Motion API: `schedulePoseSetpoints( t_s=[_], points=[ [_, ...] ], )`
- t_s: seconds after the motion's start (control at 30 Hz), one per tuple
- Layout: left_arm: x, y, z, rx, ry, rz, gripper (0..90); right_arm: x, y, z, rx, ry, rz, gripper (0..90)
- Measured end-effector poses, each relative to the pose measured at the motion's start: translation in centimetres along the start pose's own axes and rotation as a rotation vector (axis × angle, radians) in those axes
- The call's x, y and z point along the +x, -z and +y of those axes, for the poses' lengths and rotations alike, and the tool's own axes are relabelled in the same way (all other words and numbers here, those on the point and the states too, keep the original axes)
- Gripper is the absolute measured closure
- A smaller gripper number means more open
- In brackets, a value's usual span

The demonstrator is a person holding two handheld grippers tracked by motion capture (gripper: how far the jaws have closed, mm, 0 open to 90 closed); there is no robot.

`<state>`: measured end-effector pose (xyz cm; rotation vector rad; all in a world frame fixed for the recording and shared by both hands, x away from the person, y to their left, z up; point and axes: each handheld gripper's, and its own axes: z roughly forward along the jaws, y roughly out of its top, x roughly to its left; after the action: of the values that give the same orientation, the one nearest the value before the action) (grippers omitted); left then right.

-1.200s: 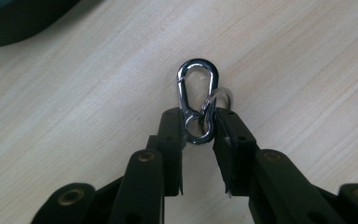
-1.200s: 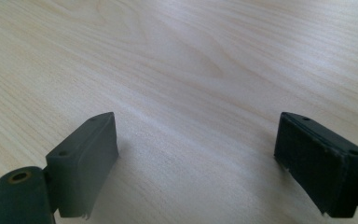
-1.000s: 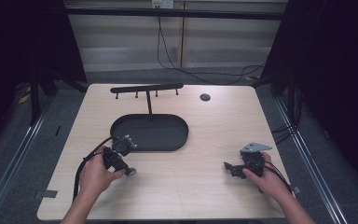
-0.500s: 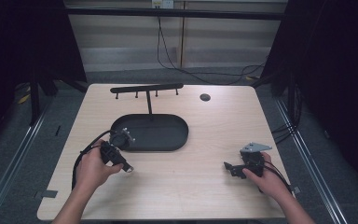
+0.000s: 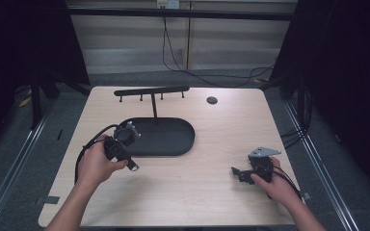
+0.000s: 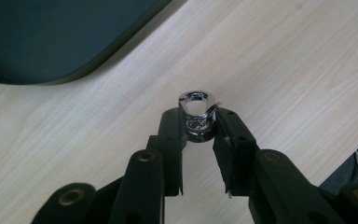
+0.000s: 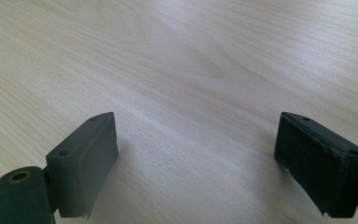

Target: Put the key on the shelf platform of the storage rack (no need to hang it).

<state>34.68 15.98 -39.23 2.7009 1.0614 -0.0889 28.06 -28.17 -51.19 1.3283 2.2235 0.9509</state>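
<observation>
A small shiny metal clasp [image 6: 196,100] with a little ring on it is pinched between my left gripper's [image 6: 198,126] jaws, just above the wooden table [image 6: 284,60]. In the high view the left gripper [image 5: 132,166] sits at the near-left rim of the black oval tray [image 5: 173,139], jaws pointing toward the near side. My right gripper [image 5: 235,172] rests low at the table's near right, jaws pointing left. In its own view the right gripper [image 7: 196,154] stands wide open over bare wood with nothing between its pads.
A black rack [image 5: 151,91] with a crossbar and several pegs rises from the tray's far side. A small dark disc [image 5: 212,100] lies at the far right of the table. The tray's corner [image 6: 51,42] lies close beyond the left jaws.
My left hand and gripper have drifted slightly away from the near edge, closer to the tray's rim. The right gripper has stayed put.
</observation>
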Motion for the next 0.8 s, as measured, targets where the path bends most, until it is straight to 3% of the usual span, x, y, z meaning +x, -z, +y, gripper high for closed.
schedulePoseSetpoints(
  t_s=[0.8],
  points=[
    [0.7,1.6,2.6,-0.004,0.017,0.008,72.7,0.0,0.0,0.0,0.000,0.000,0.000,12.6]
  ],
)
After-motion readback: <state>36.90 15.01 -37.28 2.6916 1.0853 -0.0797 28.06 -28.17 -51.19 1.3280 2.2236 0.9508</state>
